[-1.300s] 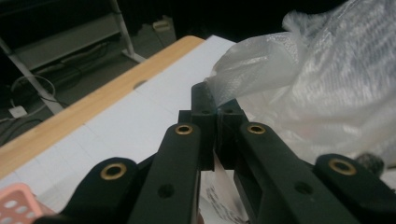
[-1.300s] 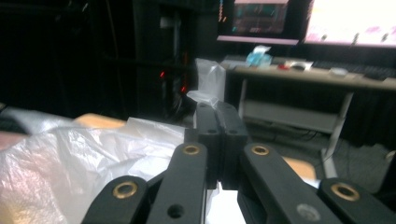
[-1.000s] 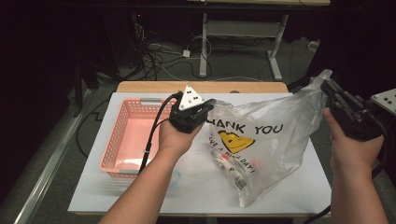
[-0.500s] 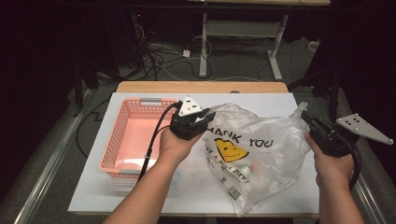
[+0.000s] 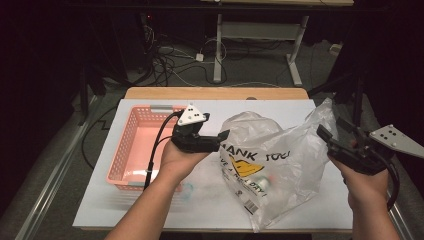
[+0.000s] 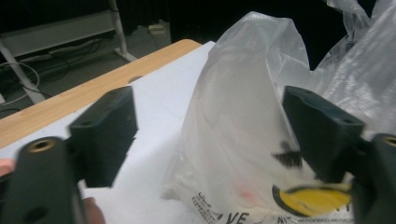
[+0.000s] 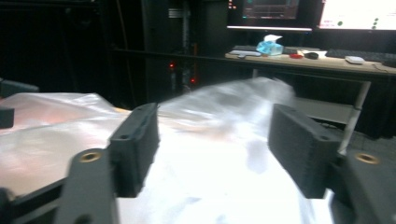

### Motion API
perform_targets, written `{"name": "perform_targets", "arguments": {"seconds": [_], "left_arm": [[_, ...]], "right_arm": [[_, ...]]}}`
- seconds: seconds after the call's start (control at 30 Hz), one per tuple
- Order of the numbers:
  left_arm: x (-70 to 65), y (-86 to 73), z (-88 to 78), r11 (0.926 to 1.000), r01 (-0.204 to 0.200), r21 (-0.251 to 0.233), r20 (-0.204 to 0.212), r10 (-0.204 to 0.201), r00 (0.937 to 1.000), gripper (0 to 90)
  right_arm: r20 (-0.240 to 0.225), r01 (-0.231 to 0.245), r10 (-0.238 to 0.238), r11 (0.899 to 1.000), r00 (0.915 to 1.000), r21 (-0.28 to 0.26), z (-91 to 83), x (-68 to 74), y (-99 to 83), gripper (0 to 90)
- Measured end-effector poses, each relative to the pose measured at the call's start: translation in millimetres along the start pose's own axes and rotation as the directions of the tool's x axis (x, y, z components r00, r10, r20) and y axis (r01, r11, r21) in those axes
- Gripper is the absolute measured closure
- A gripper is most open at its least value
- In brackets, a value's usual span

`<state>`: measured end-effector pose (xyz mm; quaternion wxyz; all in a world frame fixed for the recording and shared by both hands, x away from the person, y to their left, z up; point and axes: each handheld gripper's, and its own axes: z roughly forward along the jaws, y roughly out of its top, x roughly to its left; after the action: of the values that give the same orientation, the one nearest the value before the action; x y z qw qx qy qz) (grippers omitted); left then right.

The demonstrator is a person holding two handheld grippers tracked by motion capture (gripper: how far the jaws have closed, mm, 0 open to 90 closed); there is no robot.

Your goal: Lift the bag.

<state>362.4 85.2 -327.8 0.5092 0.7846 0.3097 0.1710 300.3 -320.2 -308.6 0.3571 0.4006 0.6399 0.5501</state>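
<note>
Two tongs are held with jaws apart beside the plastic bag on the surface: left tongs at its left edge, right tongs at its right.

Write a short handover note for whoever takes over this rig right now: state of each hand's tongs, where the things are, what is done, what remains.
Left tongs: open, jaws either side of the left upper part of the translucent plastic "thank you" bag, not closed on it.
Right tongs: open, at the bag's right edge, film between the jaws, no grip.
The bag lies slumped on the white table, items inside it; the pink plastic basket sits to its left.
Done: bag is down and released.
Left: probably re-grip the bag and get its contents out.
</note>
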Motion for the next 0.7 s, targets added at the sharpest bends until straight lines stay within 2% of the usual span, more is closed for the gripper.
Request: {"name": "perform_targets", "arguments": {"seconds": [0.07, 0.23, 0.4, 0.57, 0.7], "left_arm": [[-0.8, -3.6, -7.8, 0.9999, -0.002, -0.01, -0.005, 0.002, 1.0, 11.3], [1.6, -19.1, -22.6, 0.9999, -0.001, 0.014, -0.013, 0.001, 0.9999, 0.0], [9.7, -39.3, -35.6, 0.9995, 0.03, -0.012, 0.003, -0.03, 0.9996, 0.0], [12.6, -52.4, -50.2, 0.9989, 0.036, -0.029, 0.008, -0.036, 0.9993, 0.0], [16.7, -65.6, -62.0, 0.999, 0.037, -0.025, -0.02, -0.038, 0.9991, 0.0]], "right_arm": [[-0.008, 0.011, -0.011, 1.0, 0.9999, 0.006, -4.3, 4.7, -1.8, 24.1], [-0.017, 0.031, -0.03, 0.999, 0.9994, 0.039, -11.4, 12.2, -13.9, 15.4], [-0.025, 0.035, -0.033, 0.997, 0.9991, 0.074, -13.7, 15.5, -32.9, 9.5], [-0.034, 0.026, -0.023, 0.996, 0.9992, 0.089, -17.1, 19.4, -47.3, 7.2], [-0.046, 0.03, -0.026, 0.995, 0.9986, 0.092, -19.8, 25.5, -53.5, 6.5]]}}
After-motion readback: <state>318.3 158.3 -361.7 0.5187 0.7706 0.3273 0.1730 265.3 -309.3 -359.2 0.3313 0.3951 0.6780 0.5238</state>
